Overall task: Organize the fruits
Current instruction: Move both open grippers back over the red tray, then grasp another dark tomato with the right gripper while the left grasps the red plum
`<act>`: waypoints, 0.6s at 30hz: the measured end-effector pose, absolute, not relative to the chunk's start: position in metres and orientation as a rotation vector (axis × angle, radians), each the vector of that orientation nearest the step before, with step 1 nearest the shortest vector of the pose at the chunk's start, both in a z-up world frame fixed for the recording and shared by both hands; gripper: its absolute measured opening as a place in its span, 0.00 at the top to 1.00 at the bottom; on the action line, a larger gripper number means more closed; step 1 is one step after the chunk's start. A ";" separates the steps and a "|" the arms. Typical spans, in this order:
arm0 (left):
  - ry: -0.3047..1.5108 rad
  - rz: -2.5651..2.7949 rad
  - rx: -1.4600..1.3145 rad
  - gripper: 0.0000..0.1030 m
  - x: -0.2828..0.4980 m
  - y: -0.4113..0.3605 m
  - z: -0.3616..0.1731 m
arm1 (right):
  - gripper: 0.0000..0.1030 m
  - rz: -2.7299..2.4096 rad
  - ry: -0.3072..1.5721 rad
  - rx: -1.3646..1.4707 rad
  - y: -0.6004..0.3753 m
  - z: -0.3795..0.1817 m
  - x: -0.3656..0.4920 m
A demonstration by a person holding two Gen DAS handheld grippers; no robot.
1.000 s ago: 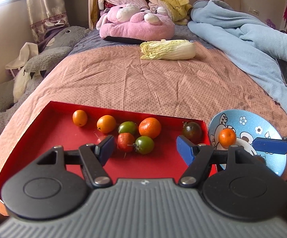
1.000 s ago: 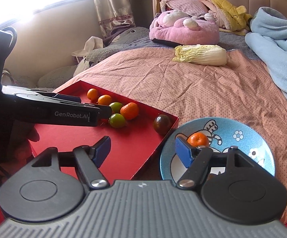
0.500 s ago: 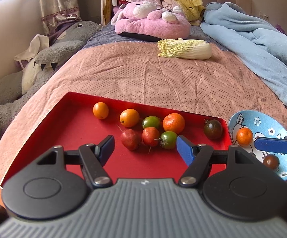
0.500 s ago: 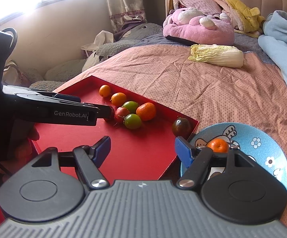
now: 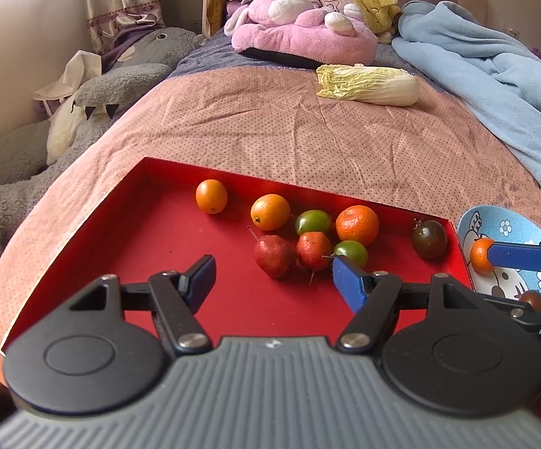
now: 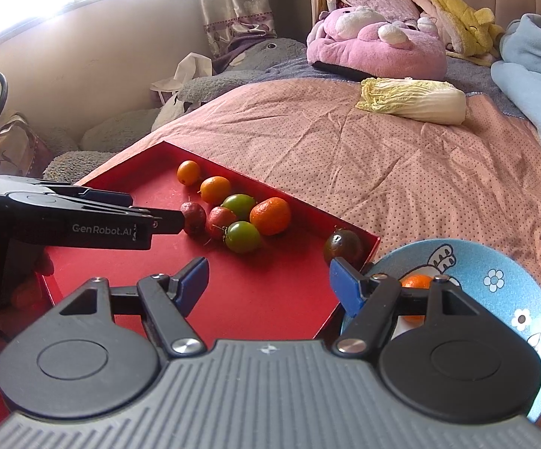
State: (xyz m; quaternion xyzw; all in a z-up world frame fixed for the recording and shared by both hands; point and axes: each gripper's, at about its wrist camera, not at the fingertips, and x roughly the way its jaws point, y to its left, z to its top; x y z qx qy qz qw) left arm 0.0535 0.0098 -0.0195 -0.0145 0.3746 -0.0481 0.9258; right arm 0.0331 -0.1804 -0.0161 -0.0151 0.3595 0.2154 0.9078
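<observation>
A red tray (image 5: 150, 239) (image 6: 270, 299) on the bed holds several small fruits: orange ones (image 5: 270, 211), green ones (image 5: 313, 222), red ones (image 5: 274, 255) and a dark one (image 5: 429, 239) near its right wall. A blue bowl (image 5: 509, 224) (image 6: 494, 273) to the tray's right holds an orange fruit (image 5: 479, 256) (image 6: 416, 282) and a small dark fruit (image 5: 534, 299). My left gripper (image 5: 272, 278) is open and empty, just short of the red fruits. My right gripper (image 6: 266, 280) is open and empty over the tray's right part, next to the bowl.
A napa cabbage (image 5: 369, 84) lies further up the pink bedspread. A pink plush (image 5: 300, 35) and a blue blanket (image 5: 494, 75) lie at the back and right. Grey plush toys (image 5: 94, 93) sit off the bed's left edge.
Both grippers have shifted left along the tray; the fruit cluster now sits between the left fingers, and the bowl has slid to the right in both views. Both stay open.
</observation>
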 end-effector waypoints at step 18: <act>0.805 -0.126 -0.062 0.31 0.063 0.013 -0.035 | 0.47 0.368 0.739 -0.210 -0.177 -0.042 0.084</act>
